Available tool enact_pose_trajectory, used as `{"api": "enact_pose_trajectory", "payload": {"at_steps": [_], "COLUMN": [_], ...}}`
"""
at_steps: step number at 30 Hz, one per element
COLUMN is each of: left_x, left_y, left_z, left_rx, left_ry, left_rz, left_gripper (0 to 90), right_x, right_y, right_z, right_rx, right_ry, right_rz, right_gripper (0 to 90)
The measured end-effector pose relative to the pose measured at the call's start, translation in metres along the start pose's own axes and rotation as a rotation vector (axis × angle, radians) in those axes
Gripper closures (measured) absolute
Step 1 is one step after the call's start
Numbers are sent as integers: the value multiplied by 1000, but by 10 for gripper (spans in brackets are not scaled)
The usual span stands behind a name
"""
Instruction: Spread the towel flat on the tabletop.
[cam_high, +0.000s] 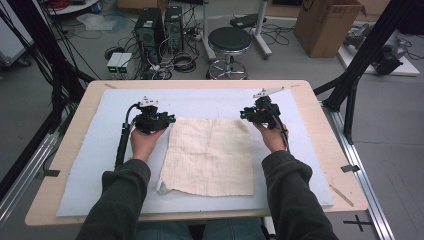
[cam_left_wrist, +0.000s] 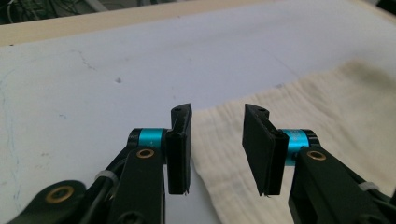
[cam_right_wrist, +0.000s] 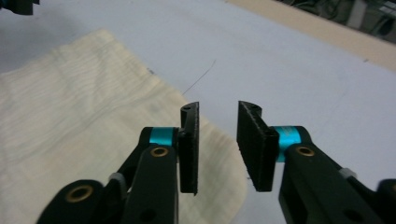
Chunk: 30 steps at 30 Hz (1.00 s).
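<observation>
While both hands hover at the far corners of the cloth, nothing is gripped. Left tongs released, jaws apart with an empty gap; in the left gripper view the cloth edge lies below and beyond the gap, pads not touching it. Right tongs same: jaws parted, nothing between, cloth corner under the left pad in the right gripper view, no contact visible.

Cream, loosely woven square cloth lies flat in the middle of the table, on a pale blue-white foam mat. Near left corner of the cloth is slightly folded. Faint creases across the weave, a darker smudge toward the far right corner in the left gripper view.

Mat covers most of the light wood table top; bare wood rim shows all round. Mat has small marks and a thin hairline scratch near the right tongs.

Room: grey floor, black round stool just beyond the far table edge, two black PC towers with tangled cables to the left of it, brown cardboard box far right, black metal frame struts on both sides. Person's dark green sleeves enter from the near edge.
</observation>
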<state>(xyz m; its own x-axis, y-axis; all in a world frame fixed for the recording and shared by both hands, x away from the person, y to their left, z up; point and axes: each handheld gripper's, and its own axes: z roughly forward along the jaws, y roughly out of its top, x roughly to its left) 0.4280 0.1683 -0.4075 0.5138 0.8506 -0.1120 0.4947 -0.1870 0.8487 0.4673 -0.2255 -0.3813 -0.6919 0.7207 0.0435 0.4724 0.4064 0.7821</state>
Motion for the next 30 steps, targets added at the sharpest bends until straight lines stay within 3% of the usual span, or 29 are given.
{"api": "enact_pose_trajectory", "payload": {"at_steps": [3, 6, 9, 11, 12, 15, 16, 18, 21, 23, 26, 30], "left_x": [-2, -5, -9, -14, -17, -25, -28, -33, -39, -43, -45, -48], "left_y": [-10, -20, -32, -40, -44, -58, -62, -68, -76, -83, -86, -90], "left_z": [-14, -32, -52, -64, -69, -80, -83, -86, -89, -89, -86, -79], "left_rx": [-28, -31, -43, -31, -36, -17, -4, 33, 38, 70, 102, 173], "left_ry": [-41, -71, -115, -136, -144, -184, -196, -216, -268, -304, -317, -355], "left_rz": [22, 61, 95, 127, 137, 177, 196, 238, 252, 290, 313, 332], "left_gripper": [608, 595, 579, 562, 552, 534, 534, 532, 528, 531, 561, 590], "right_x": [5, 16, 23, 35, 40, 61, 61, 69, 84, 90, 95, 95], "right_y": [-8, -19, -21, -24, -26, -38, -38, -46, -63, -71, -81, -93], "right_z": [-3, -12, -16, -23, -27, -37, -37, -41, -43, -44, -44, -45], "right_rx": [1, -12, 20, 21, -13, -22, -22, -34, -22, -8, 31, 62], "right_ry": [26, 81, 134, 148, 152, 202, 202, 225, 268, 284, 288, 295], "right_rz": [-24, -33, -29, -59, -80, -113, -113, -121, -140, -156, -192, -179], "right_gripper": [658, 616, 577, 573, 573, 550, 550, 543, 525, 521, 521, 529]}}
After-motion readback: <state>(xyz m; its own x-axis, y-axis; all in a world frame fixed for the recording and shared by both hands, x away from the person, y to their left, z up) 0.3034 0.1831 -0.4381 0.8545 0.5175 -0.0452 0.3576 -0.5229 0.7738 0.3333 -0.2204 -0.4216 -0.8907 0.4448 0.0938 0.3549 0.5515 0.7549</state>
